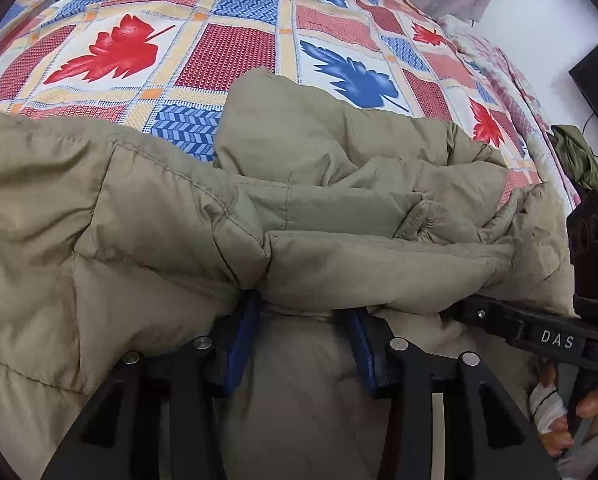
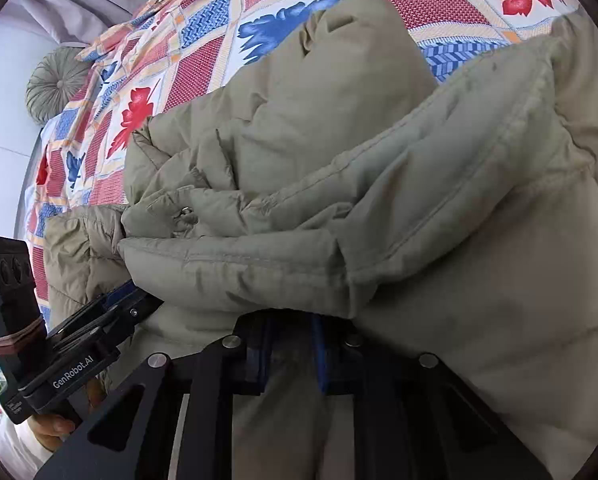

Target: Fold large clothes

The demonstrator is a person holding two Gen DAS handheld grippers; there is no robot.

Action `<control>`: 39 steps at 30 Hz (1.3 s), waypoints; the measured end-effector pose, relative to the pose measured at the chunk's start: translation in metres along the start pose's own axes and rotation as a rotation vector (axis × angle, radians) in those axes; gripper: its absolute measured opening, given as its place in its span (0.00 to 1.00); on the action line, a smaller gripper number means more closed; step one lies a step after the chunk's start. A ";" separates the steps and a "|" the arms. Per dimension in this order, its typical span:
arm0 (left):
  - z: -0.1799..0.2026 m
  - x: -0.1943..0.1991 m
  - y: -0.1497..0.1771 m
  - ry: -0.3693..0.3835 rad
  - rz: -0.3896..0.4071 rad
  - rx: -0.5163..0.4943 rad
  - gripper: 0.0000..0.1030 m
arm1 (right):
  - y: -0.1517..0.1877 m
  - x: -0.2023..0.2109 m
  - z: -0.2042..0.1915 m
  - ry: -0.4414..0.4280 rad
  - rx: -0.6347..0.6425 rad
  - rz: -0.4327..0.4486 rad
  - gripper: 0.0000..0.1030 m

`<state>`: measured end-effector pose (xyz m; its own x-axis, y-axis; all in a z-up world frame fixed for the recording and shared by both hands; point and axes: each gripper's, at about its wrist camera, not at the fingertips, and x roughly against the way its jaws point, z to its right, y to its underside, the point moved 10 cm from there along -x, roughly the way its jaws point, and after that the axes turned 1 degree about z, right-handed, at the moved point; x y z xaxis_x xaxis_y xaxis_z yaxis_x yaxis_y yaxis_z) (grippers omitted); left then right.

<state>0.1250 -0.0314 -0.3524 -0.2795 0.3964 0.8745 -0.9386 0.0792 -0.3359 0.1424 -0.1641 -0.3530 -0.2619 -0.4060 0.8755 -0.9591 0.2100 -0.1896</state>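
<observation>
A puffy khaki jacket [image 1: 339,160] [image 2: 379,168] lies bunched on a bed with a leaf-patterned patchwork cover [image 1: 227,48] [image 2: 195,72]. In the left wrist view my left gripper [image 1: 303,320] has its blue pads [image 1: 241,340] on either side of a thick fold of the jacket, and the fabric fills the gap and drapes over the fingertips. My right gripper [image 2: 291,332] holds a thinner fold of the same jacket between narrowly set blue pads [image 2: 319,354]. Each view shows the other gripper close beside it, at the jacket's near edge [image 1: 539,332] [image 2: 99,320].
A round grey-green cushion [image 2: 57,84] lies at the bed's far left corner. A dark screen [image 1: 595,80] and an olive cloth [image 1: 575,156] sit past the bed's right edge. A person's hand [image 1: 555,412] [image 2: 51,428] grips each handle.
</observation>
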 end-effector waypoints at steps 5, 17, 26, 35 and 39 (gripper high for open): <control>-0.030 0.035 -0.025 -0.064 0.062 0.022 0.45 | -0.019 0.029 0.015 0.051 0.033 0.028 0.14; -0.168 0.049 -0.037 -0.226 0.107 0.294 0.45 | -0.052 0.107 0.160 0.377 -0.182 0.228 0.14; -0.173 0.017 -0.040 -0.276 0.094 0.273 0.45 | -0.053 0.077 0.186 0.372 -0.236 0.183 0.14; -0.164 0.052 -0.041 -0.315 0.070 0.258 0.45 | -0.048 0.104 0.166 0.399 -0.216 0.173 0.18; -0.160 0.073 -0.035 -0.289 0.070 0.273 0.45 | -0.038 0.123 0.153 0.372 -0.237 0.196 0.19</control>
<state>0.1696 0.1415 -0.3328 -0.3539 0.1152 0.9282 -0.9235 -0.2003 -0.3272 0.1300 -0.3585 -0.3061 -0.3385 -0.0021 0.9410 -0.8334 0.4650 -0.2987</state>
